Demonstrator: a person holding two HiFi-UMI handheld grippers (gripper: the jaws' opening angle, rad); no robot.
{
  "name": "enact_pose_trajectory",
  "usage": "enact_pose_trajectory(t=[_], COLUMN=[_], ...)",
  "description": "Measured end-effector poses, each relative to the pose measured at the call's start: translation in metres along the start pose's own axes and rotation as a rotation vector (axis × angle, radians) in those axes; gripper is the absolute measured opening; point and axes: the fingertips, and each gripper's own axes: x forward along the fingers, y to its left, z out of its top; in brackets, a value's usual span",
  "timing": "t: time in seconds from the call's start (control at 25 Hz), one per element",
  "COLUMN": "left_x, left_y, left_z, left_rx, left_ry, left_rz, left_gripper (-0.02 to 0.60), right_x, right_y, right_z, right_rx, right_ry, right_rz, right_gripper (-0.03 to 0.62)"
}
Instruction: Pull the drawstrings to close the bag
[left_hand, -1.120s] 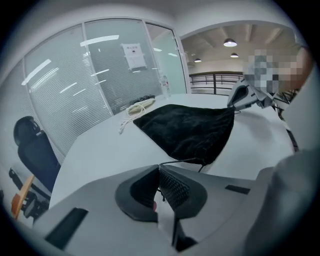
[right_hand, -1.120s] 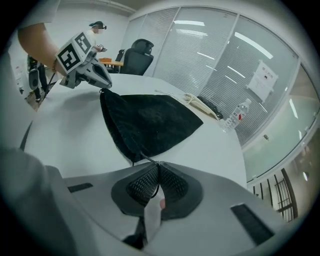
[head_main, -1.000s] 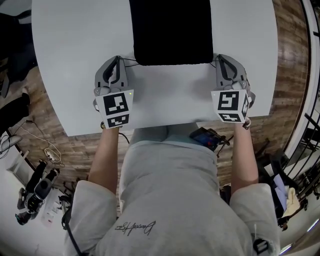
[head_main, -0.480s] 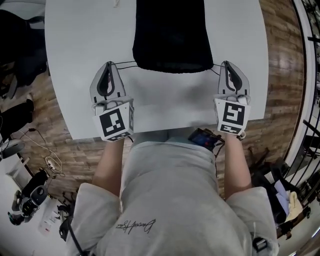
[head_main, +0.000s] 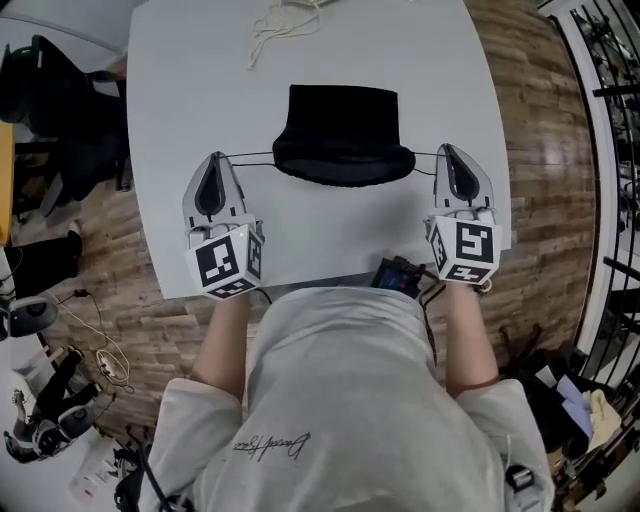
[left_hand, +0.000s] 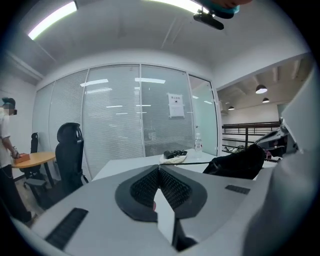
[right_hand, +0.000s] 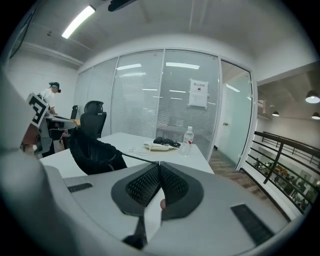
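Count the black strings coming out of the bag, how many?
2. The left drawstring runs from the bag into the shut left hand-held gripper; the right drawstring runs into the shut right hand-held gripper. None looks hidden.

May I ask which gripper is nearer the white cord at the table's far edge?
Left. The left gripper lies toward the person from the cord, slightly left; the right gripper is farther, right of the bag.

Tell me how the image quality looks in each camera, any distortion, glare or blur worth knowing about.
Head view: fisheye bows the table edges; light is even, but the black bag reads as a detail-less patch. Left gripper view: dark round vignette, bright ceiling strip, close jaws slightly soft. Right gripper view: same vignette, ceiling lights mirrored in the glass wall.
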Motion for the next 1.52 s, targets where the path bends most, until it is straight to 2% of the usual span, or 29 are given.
enact_pose_trajectory(t=[0.24,0.44,0.6,0.8,0.92,1.16,1.36,1.52], left_x=[-0.015,-0.024,-0.024,-0.028,-0.031,-0.032,-0.033,-0.034], left_y=[0.019,0.020,0.031,0.048,0.052,0.062,0.068,0.067], left_z=[0.029,0.048,0.057,0.062,0.067,0.069,0.073,0.080], left_rx=[-0.033,0.059,0.075,0.039,0.046,0.010,-0.026,-0.013], left_ry=[-0.056,-0.096,-0.120,-0.133,-0.145,-0.144,-0.155,-0.168], left_rz=[0.011,0.055,0.088,0.115,0.130,0.189,0.196,0.185], left_gripper=[0.011,0.012,0.013,0.020,0.029,0.029,0.029,0.029], right_x=[-0.013,-0.024,-0.021,-0.023,-0.027,-0.038,-0.043,-0.047], right_y=[-0.017,-0.041,-0.050,-0.062,-0.074,-0.090,-0.102,-0.111], right_z=[0.023,0.031,0.042,0.049,0.050,0.058,0.058,0.056], right_rx=[0.050,0.142,0.066,0.083,0.126,0.146,0.179,0.241], right_ry=[-0.057,-0.086,-0.092,-0.100,-0.118,-0.161,-0.178,-0.193], right_rz=[-0.015,-0.054,-0.148,-0.194,-0.227,-0.312,-0.318,-0.316], right_gripper=[0.026,0.026,0.026,0.055,0.034,0.026,0.025,0.025])
